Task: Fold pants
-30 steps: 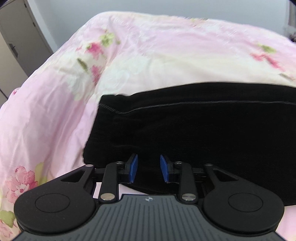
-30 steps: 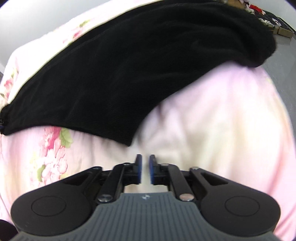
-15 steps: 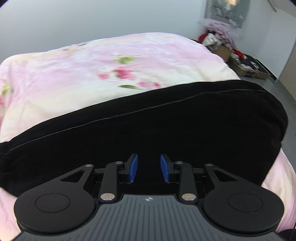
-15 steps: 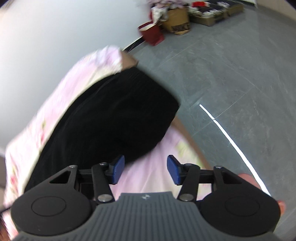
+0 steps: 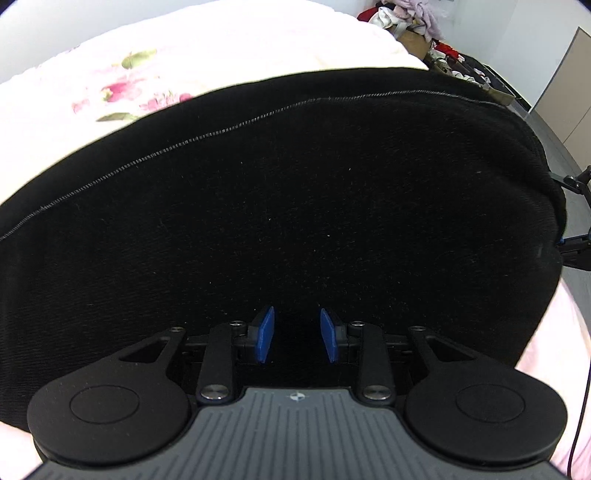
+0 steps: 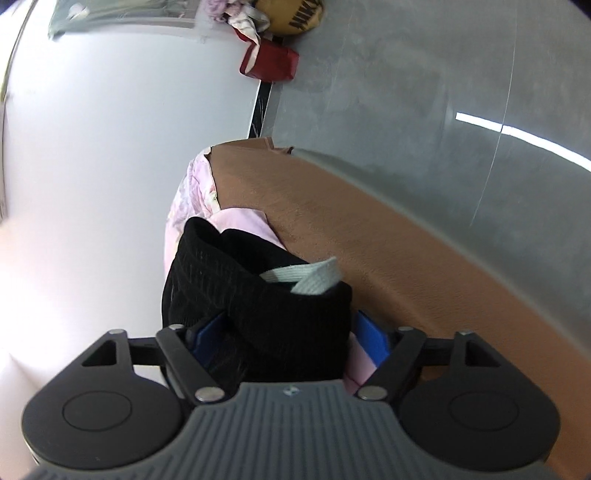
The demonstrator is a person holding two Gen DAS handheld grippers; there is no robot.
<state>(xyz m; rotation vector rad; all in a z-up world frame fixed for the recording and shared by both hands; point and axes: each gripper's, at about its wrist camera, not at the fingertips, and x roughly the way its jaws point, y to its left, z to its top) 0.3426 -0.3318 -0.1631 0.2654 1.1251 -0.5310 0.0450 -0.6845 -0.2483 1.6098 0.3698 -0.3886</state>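
While the black pants (image 5: 295, 206) lie spread across the pink floral bedcover (image 5: 155, 74) of the bed, their waistband end (image 6: 258, 295) hangs at the bed's edge, above the brown bed base (image 6: 369, 240) and the grey floor (image 6: 424, 74). The right hand-held gripper (image 6: 291, 336) has just been opening its jaws, and the bunched waistband now sits between the blue pads (image 6: 373, 339), which stand wide and are not seen to press on it. A white inner tab (image 6: 314, 277) shows at the top of that bunch.

The left hand-held gripper (image 5: 297, 339) is poised over the middle of the dark cloth with its jaws partly apart and nothing between them; whether its tips touch the fabric cannot be told.

For the step judged to be in hand, a grasp of the waistband for a lengthwise fold, all layers should be gathered well inside the pads before closing, so that no layer slips out. The pale side seam (image 5: 221, 129) can serve as an alignment line. The bedcover beside the right pad should be kept out of the grip.

On the brown bag (image 6: 291, 14) by the far wall dark letters are printed, but they cannot be read with confidence. No brand on the pants is legible.
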